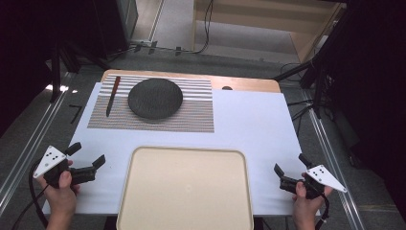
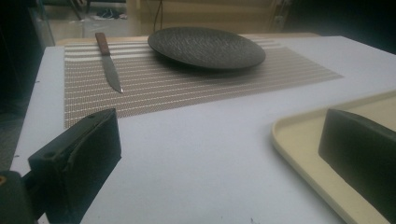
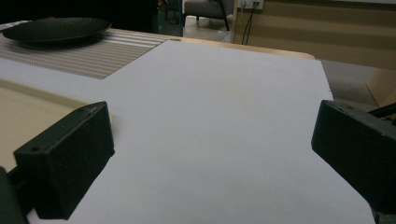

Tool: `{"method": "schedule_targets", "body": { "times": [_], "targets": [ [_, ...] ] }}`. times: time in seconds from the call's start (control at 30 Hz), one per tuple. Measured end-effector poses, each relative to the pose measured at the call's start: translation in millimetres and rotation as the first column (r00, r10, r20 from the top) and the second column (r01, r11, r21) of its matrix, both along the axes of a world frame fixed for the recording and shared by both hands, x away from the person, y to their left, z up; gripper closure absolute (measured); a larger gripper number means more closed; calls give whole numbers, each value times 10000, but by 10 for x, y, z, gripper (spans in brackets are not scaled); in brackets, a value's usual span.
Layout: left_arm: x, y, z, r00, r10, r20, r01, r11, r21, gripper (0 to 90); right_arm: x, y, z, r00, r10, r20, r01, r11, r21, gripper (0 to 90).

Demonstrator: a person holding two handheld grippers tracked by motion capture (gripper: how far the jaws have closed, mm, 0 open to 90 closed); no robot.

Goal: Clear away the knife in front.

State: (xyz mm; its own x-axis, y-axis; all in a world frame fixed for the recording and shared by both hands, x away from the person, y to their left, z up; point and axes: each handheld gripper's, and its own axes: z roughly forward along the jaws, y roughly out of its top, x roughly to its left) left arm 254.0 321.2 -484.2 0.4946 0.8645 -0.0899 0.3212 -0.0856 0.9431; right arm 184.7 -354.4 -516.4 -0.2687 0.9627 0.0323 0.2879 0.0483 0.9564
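Observation:
A dark round plate point(image 1: 155, 97) point(image 2: 205, 46) point(image 3: 55, 29) rests on a striped placemat point(image 1: 191, 112) point(image 2: 187, 88) point(image 3: 93, 56) at the back of the white table. A knife point(image 1: 112, 95) point(image 2: 107, 63) with a brown handle lies on the mat to the plate's left. A beige tray point(image 1: 184, 189) point(image 2: 303, 149) point(image 3: 28, 112) sits at the front middle. My left gripper point(image 1: 86, 154) point(image 2: 219, 158) hovers open at the front left, beside the tray. My right gripper point(image 1: 291, 164) point(image 3: 210, 154) is open at the front right, over bare table. Neither holds anything.
The white table cover point(image 1: 253, 129) has free room between mat and tray and along the right. Metal rails point(image 1: 28, 139) flank the table. A wooden edge point(image 1: 249, 84) shows behind the mat. Cables and dark stands point(image 1: 316, 72) lie beyond the far right corner.

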Motion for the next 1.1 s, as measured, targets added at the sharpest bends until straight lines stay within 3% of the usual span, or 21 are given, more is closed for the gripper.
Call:
{"method": "schedule_targets", "body": {
  "times": [0.17,0.33,0.6,1.1],
  "targets": [
    [12,-12,30,9999,94,-48,-94,9999,57,0,6,8,-3,10000,54,28,-54,9999,-114,0],
    [72,-43,154,9988,412,-262,-401,9982,436,0,2,20,-6,10000,67,-29,-68,9999,-158,0],
    [206,-34,313,9990,244,-385,-241,9997,77,0,5,3,-6,10000,16,6,-16,10000,-73,0],
    [702,-83,426,9950,620,-783,-645,9975,-305,58,6,26,-8,9998,191,23,-191,9996,-207,0]
  ]
}}
